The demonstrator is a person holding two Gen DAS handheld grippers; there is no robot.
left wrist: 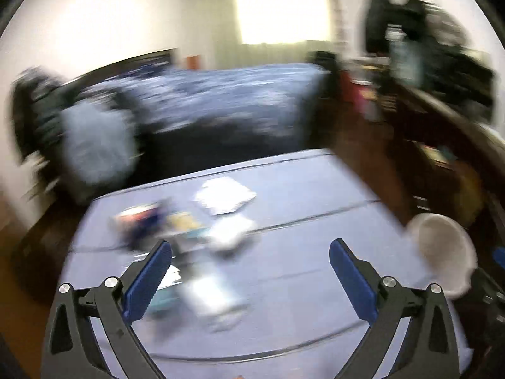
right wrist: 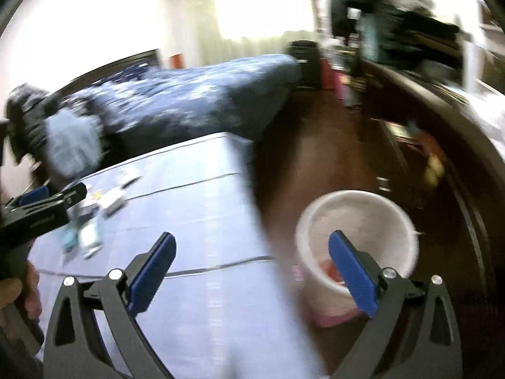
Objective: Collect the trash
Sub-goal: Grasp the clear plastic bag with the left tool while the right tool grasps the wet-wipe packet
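Note:
Both views are motion-blurred. Several pieces of trash lie on a table with a light blue cloth (left wrist: 300,252): white paper sheets (left wrist: 225,195), a crumpled white piece (left wrist: 230,232), colourful wrappers (left wrist: 142,218) and a pale packet (left wrist: 211,293). My left gripper (left wrist: 251,271) is open and empty above the table, just right of the trash pile. It also shows in the right wrist view (right wrist: 50,205). My right gripper (right wrist: 252,268) is open and empty over the table's right edge. A white bin (right wrist: 356,237) stands on the floor right of the table, with something reddish inside.
The bin also shows in the left wrist view (left wrist: 442,249). A bed with a dark blue patterned cover (left wrist: 205,101) lies beyond the table. A dark chair with a fluffy pale thing (left wrist: 91,145) stands at the left. A cluttered dark desk (right wrist: 426,79) runs along the right over brown floor (right wrist: 331,145).

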